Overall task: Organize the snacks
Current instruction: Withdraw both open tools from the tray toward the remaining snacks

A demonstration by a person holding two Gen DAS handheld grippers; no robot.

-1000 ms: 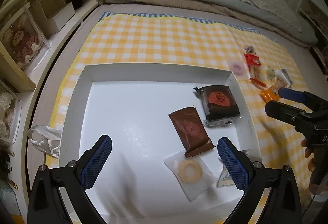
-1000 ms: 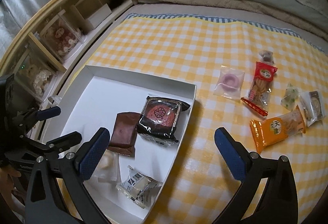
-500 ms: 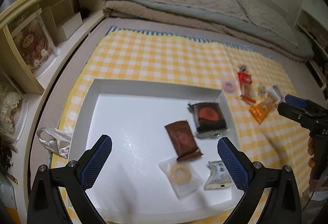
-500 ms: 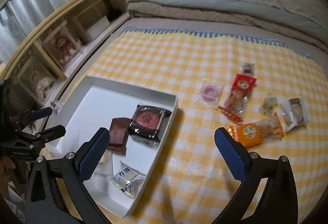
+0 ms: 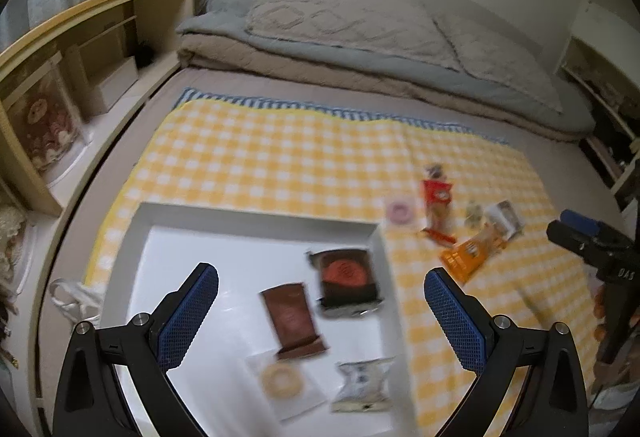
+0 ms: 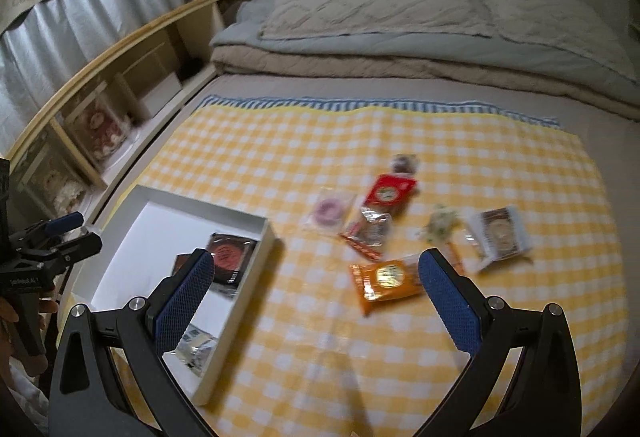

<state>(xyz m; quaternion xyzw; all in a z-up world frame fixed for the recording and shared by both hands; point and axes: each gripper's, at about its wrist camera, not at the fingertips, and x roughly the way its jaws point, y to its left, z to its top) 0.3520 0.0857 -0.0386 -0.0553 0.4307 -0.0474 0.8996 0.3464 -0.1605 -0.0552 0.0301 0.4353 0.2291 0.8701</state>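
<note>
The left gripper (image 5: 320, 311) hangs above the white tray with its jaws spread wide and nothing between them, and the right gripper (image 6: 314, 293) hangs above the yellow checked cloth, jaws likewise wide apart and empty. Both are over a bed (image 6: 400, 85) with folded bedding (image 5: 360, 49) heaped at its head end and a wooden shelf unit (image 6: 132, 53) running along its left edge. The yellow checked cloth (image 6: 280, 141) covers the middle of the bed. The white tray (image 5: 224, 215) sits on the cloth's near left corner, close to the shelf side. In the tray lie a dark packet with a red round print (image 5: 346, 277) by its right wall, a brown packet (image 5: 292, 317) just left of that, a clear wrapper with a pale ring (image 5: 280, 381) touching the brown packet's near end, and a silver packet (image 5: 362, 383) near the right wall. Out on the cloth, toward its right side, the loose snacks lie close together: an orange packet (image 6: 384, 279) nearest the right gripper, a red packet (image 6: 388, 191) farther back, a clear wrapper with a pink ring (image 6: 330, 211) just left of the red one, a white-edged packet (image 6: 500, 233) toward the right edge, and a small greenish sweet (image 6: 440, 223) between them. The view is blurred, so no print is readable.
</note>
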